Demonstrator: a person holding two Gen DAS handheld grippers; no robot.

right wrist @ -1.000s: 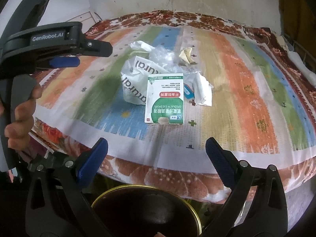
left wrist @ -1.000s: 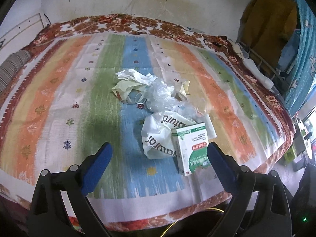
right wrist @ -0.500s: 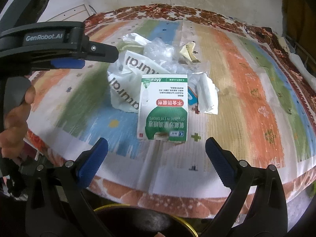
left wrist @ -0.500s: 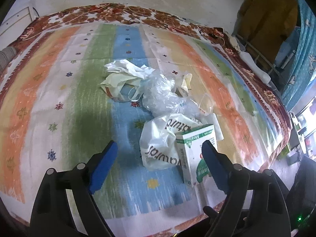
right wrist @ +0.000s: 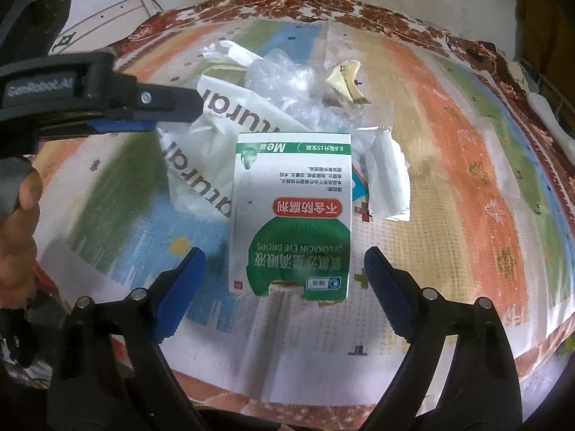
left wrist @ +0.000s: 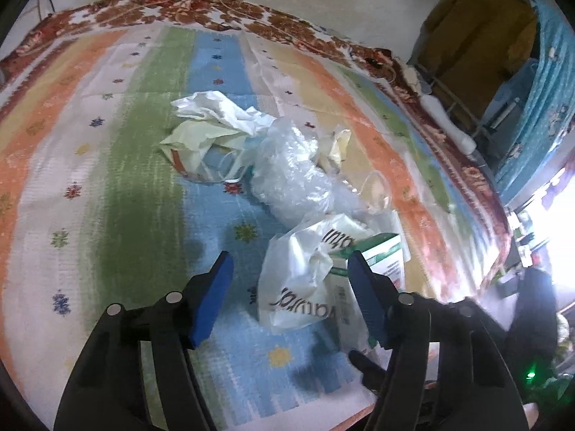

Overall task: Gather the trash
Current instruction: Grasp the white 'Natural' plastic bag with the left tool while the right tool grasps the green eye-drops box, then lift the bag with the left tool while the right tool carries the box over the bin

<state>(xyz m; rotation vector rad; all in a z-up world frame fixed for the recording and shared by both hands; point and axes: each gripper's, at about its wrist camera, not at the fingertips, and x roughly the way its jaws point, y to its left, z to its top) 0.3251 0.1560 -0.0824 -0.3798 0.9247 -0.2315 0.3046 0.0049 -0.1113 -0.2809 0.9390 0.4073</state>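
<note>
1. The trash lies in one loose heap near the front edge of a bed under a striped bedspread [left wrist: 118, 186]; nothing has been collected yet

2. Left tongs [left wrist: 289, 292]: the jaws have just been closing but stand apart, with the white printed plastic bag [left wrist: 298, 287] between them. No pad presses on it. Judged: lined up to pinch the bag

3. Right tongs [right wrist: 284, 280]: the jaws have just been narrowing a little and are spread wide, level with the near end of the green-and-white eye-drops box [right wrist: 293, 212], clear of both its sides. Judged: the wide spread suits the box's breadth

4. The box leans on the bag's edge, so lifting either may drag the other

5. Behind them lie a crumpled clear wrap [left wrist: 291, 172], a pale yellowish bag [left wrist: 205, 143] and a small cream scrap [right wrist: 346, 79], untouched

6. A hand [right wrist: 16, 237] grips the left tool's handle at the left of the right view
</note>
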